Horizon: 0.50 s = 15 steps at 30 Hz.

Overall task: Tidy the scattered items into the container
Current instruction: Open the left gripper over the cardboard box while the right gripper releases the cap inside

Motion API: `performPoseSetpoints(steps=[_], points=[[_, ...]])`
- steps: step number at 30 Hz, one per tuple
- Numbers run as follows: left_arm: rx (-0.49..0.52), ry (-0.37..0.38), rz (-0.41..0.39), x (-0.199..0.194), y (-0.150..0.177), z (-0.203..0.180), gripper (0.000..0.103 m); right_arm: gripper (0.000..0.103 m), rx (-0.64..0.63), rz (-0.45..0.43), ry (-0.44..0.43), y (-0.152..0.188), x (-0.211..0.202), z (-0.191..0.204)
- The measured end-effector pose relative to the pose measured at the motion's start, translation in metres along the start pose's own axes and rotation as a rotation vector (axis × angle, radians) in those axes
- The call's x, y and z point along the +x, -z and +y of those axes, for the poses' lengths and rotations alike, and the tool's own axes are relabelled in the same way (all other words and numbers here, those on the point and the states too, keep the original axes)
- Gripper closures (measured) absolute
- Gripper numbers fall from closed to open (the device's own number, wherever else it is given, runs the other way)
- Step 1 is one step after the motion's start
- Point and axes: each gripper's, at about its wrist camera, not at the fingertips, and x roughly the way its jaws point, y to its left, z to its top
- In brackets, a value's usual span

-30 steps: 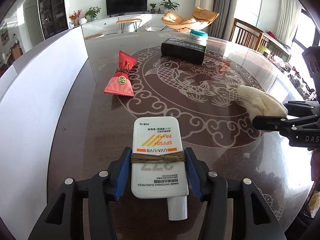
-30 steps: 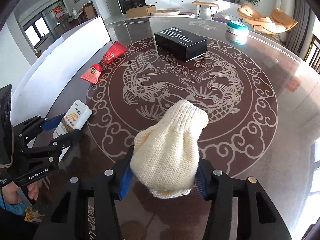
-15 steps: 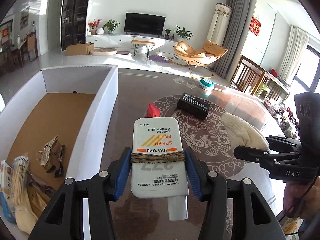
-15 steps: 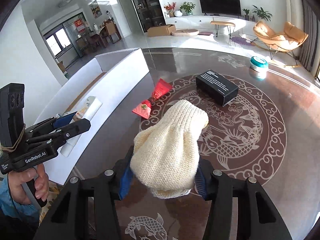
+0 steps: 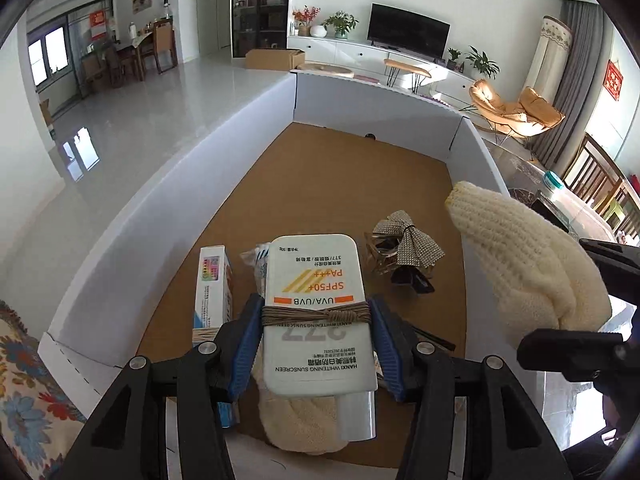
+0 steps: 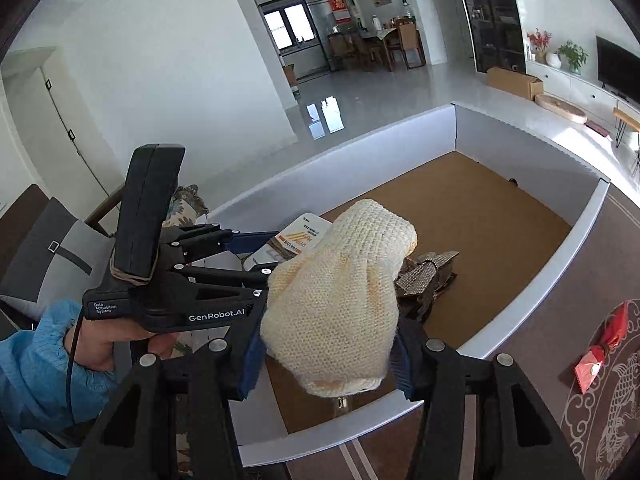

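Both tongs, left [image 5: 314,336] pinching a sunscreen [image 5: 316,312], right [image 6: 324,356] a knit glove [image 6: 336,300], have swung from counter to over the box [image 5: 168,216], ready to release.

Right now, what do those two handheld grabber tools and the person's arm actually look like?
Each is a black plastic frame with silver rivets and two fingers lined with ribbed blue pads. The left gripper reads "GenRobot.AI" and "Data Acquisition System" in white, and carries a black block strapped on by a tan band, with a thin black cable. The right gripper matches it. The sleeve is light blue.
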Motion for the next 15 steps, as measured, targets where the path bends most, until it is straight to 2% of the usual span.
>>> performPoseSetpoints(steps=[2,4,5,6,8,11,15], points=[[0.002,-0.022,0.027,0.007,0.006,0.004,0.050,0.045,-0.036,0.068,0.033,0.005,0.026,0.008],[-0.015,-0.054,0.033,0.010,0.011,0.007,0.049,0.032,-0.064,0.098,0.083,0.008,0.040,0.011],[-0.026,-0.056,0.034,0.011,0.013,0.009,0.047,0.015,-0.072,0.098,0.089,0.008,0.042,0.010],[-0.029,-0.053,0.031,0.011,0.015,0.010,0.046,0.003,-0.069,0.089,0.075,0.009,0.040,0.009],[-0.018,-0.044,0.013,0.007,0.018,0.005,0.041,0.002,-0.052,0.051,0.061,0.009,0.030,0.004],[-0.026,-0.001,-0.014,-0.005,0.021,-0.004,0.040,0.002,-0.020,-0.031,0.072,0.013,-0.001,-0.006],[-0.021,0.047,-0.058,-0.027,0.030,-0.020,0.040,0.002,0.075,-0.108,0.174,0.040,-0.056,-0.038]])
